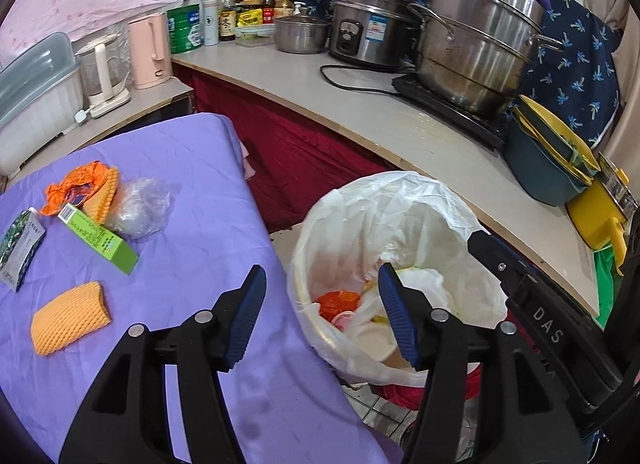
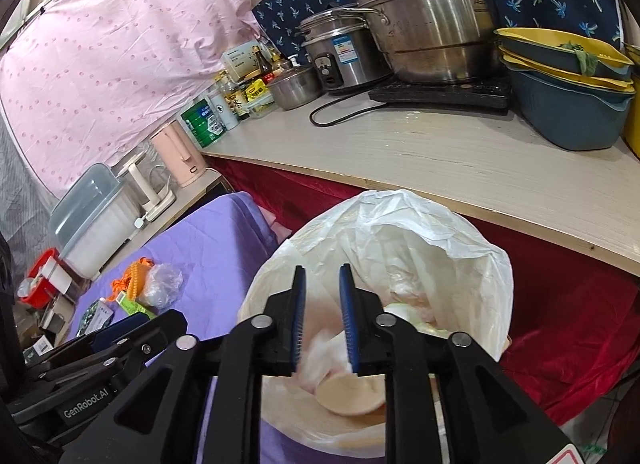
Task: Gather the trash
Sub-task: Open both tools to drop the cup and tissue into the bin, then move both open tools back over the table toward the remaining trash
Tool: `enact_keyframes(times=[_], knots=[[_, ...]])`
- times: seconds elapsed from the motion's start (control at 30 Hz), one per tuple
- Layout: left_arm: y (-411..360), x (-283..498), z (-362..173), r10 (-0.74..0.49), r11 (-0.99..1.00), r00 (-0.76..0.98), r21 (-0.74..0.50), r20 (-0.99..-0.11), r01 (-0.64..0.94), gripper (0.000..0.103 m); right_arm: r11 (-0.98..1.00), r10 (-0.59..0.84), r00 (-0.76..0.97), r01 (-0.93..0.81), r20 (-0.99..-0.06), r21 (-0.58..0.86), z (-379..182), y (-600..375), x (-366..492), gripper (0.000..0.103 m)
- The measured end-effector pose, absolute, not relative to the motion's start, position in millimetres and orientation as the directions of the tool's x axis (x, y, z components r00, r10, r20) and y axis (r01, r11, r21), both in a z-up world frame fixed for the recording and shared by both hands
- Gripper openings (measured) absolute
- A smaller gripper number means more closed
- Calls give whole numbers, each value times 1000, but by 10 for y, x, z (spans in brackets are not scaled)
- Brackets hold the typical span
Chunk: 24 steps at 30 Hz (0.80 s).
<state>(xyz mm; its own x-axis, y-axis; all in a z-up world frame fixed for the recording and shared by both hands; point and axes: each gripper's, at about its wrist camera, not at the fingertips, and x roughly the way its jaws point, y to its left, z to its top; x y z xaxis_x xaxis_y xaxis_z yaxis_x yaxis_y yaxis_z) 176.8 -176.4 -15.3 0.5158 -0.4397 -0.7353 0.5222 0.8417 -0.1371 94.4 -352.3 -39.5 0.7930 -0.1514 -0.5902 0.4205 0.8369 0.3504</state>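
A bin lined with a white plastic bag (image 1: pixel 408 203) stands beside the purple-covered table (image 1: pixel 192 264) and holds trash; it also shows in the right wrist view (image 2: pixel 440 232). My left gripper (image 1: pixel 320 304) is open and empty, straddling the table edge and the bin rim. My right gripper (image 2: pixel 322 316) is open above the bin, with a blurred white piece (image 2: pixel 320 356) and a beige cup (image 2: pixel 352 396) below it. On the table lie an orange foam net (image 1: pixel 72 318), a green box (image 1: pixel 100 238), an orange wrapper (image 1: pixel 84 183), a clear plastic bag (image 1: pixel 140 207) and a patterned pouch (image 1: pixel 20 248).
A pale counter (image 1: pixel 360 111) curves behind the bin, with a steel steamer pot (image 1: pixel 476 47), rice cooker (image 1: pixel 368 31), small pot (image 1: pixel 302 33), bottles, a pink kettle (image 1: pixel 150 49) and stacked blue and yellow basins (image 1: pixel 548 155). Red cloth hangs below it.
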Motion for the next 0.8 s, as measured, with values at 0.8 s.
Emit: enact_keyframes(times=[0.8], knots=[[-798,1903,-105,-352,919,592,-146,-725,367,67,903,-65,810,297,-583,312,-258,-2733,1111,35]])
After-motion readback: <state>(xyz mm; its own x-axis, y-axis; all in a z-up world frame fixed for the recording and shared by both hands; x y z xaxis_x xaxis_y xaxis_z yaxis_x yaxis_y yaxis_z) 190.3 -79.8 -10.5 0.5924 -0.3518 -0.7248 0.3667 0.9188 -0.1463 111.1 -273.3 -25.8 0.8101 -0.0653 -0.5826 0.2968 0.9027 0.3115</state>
